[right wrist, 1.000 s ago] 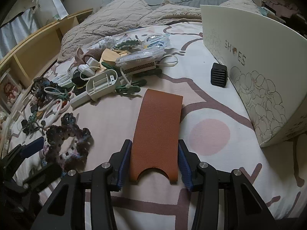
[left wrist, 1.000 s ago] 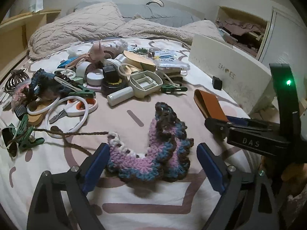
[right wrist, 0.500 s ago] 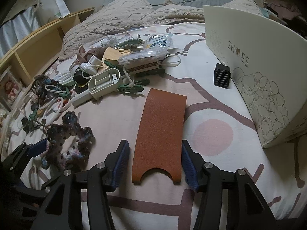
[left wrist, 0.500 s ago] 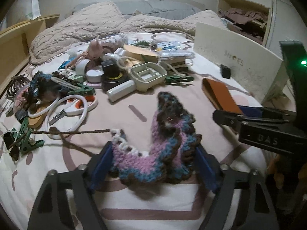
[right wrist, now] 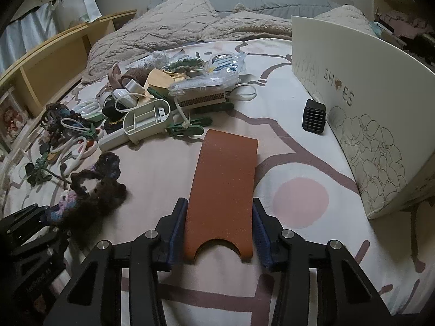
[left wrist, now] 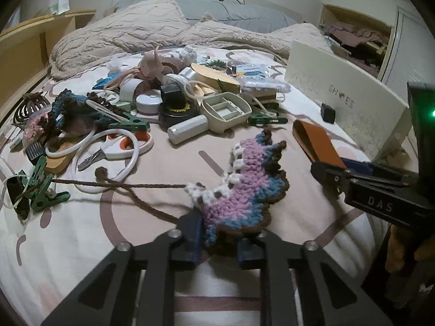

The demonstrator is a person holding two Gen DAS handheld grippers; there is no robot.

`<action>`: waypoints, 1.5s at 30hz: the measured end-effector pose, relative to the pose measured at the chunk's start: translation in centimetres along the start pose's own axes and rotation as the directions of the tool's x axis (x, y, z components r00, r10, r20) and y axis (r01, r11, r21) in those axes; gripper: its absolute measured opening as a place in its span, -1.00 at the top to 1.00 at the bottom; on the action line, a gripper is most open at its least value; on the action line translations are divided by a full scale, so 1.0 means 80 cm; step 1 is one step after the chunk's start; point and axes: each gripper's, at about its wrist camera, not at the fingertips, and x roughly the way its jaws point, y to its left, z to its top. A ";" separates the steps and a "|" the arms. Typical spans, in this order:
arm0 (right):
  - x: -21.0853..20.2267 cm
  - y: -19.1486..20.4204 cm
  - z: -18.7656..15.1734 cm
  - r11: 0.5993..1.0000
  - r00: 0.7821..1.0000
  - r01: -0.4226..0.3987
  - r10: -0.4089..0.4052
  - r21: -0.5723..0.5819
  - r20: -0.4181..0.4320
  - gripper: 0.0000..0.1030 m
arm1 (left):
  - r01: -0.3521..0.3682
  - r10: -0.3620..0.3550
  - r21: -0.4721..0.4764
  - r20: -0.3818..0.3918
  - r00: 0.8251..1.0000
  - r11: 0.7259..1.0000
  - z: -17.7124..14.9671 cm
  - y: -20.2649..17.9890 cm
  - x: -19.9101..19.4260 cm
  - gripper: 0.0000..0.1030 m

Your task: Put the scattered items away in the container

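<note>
My left gripper [left wrist: 218,240] is shut on a pink, blue and brown crochet piece [left wrist: 244,187] and holds it off the bedsheet; a brown yarn tail [left wrist: 122,187] trails left. The crochet piece also shows in the right wrist view [right wrist: 92,193]. My right gripper [right wrist: 220,233] has its jaws on both sides of a flat brown leather piece [right wrist: 225,190] that lies on the sheet, pads at its edges; the same piece shows in the left wrist view [left wrist: 318,144]. The cream shoe box [right wrist: 367,114] stands on the right.
A pile of scattered items lies at the back left: a beige tray [left wrist: 225,108], scissors [left wrist: 117,149], green clips [left wrist: 40,190], a white tube [left wrist: 187,131], a black jar [left wrist: 174,106]. A small black cube [right wrist: 312,118] sits by the box. A quilt [left wrist: 130,35] lies behind.
My left gripper has closed on the crochet piece and lifted it, pulling the yarn tail taut. My right gripper has narrowed around the leather piece.
</note>
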 end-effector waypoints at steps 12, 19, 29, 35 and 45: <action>-0.018 -0.007 0.007 0.995 0.995 -0.086 0.084 0.043 0.047 0.10 | 0.059 -0.051 -0.051 0.145 0.988 0.997 0.031 -0.007 -0.060 0.74; -0.040 -0.014 0.012 0.990 0.986 -0.131 0.123 0.061 0.116 0.10 | 0.067 -0.044 -0.079 0.272 0.961 0.995 0.058 -0.004 -0.120 0.74; -0.049 -0.017 0.013 0.983 0.978 -0.168 0.157 0.077 0.136 0.10 | 0.074 -0.013 -0.107 0.484 0.875 0.991 0.098 0.011 -0.233 0.74; -0.055 -0.020 0.014 0.980 0.975 -0.183 0.169 0.083 0.147 0.10 | 0.070 -0.006 -0.088 0.581 0.814 0.994 0.113 0.006 -0.283 0.74; -0.062 -0.028 0.015 0.977 0.973 -0.188 0.171 0.100 0.158 0.10 | 0.115 -0.079 -0.033 0.536 0.840 0.993 0.110 -0.023 -0.263 0.74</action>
